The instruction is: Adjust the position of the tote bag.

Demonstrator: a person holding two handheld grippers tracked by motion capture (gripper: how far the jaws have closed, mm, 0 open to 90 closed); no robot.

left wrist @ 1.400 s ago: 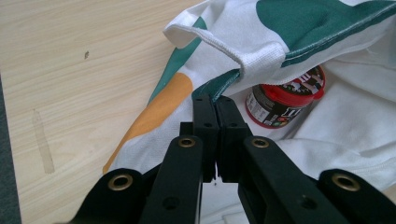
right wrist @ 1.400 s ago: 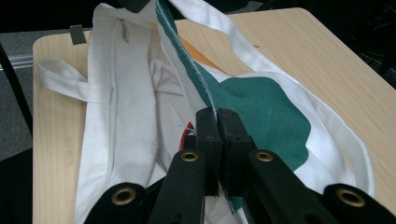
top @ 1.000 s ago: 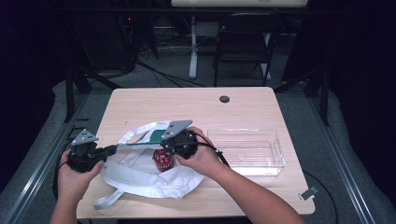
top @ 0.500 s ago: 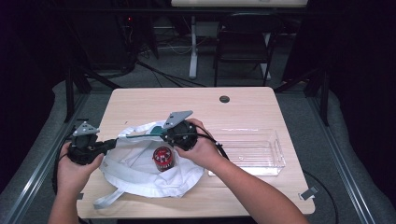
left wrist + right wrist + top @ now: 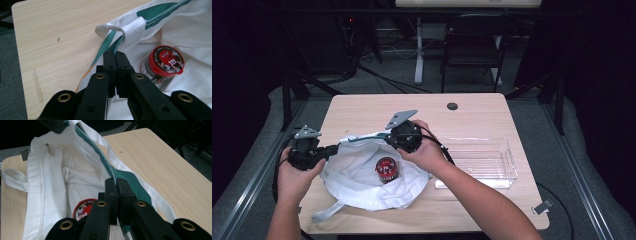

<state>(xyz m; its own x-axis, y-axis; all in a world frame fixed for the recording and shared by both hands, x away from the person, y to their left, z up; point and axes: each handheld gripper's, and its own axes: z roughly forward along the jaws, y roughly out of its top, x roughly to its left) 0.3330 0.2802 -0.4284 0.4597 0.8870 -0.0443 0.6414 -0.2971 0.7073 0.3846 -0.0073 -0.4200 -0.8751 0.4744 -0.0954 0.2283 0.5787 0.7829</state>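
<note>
- Two grippers, left gripper (image 5: 331, 148) and right gripper (image 5: 384, 135), jaws clamped on green-trimmed rim of white bag (image 5: 362, 190).
- Red-lidded candy jar (image 5: 386, 169) inside bag.
- Clear tray (image 5: 507, 165) right of bag, on surface (image 5: 362, 112).

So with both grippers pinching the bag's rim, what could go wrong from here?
1. The left gripper and right gripper each clamp only a thin edge of the white bag; the fabric might slip free if pulled apart harder.
2. The red-lidded candy jar lies on its side inside; lifting the rim could roll it out.
</note>
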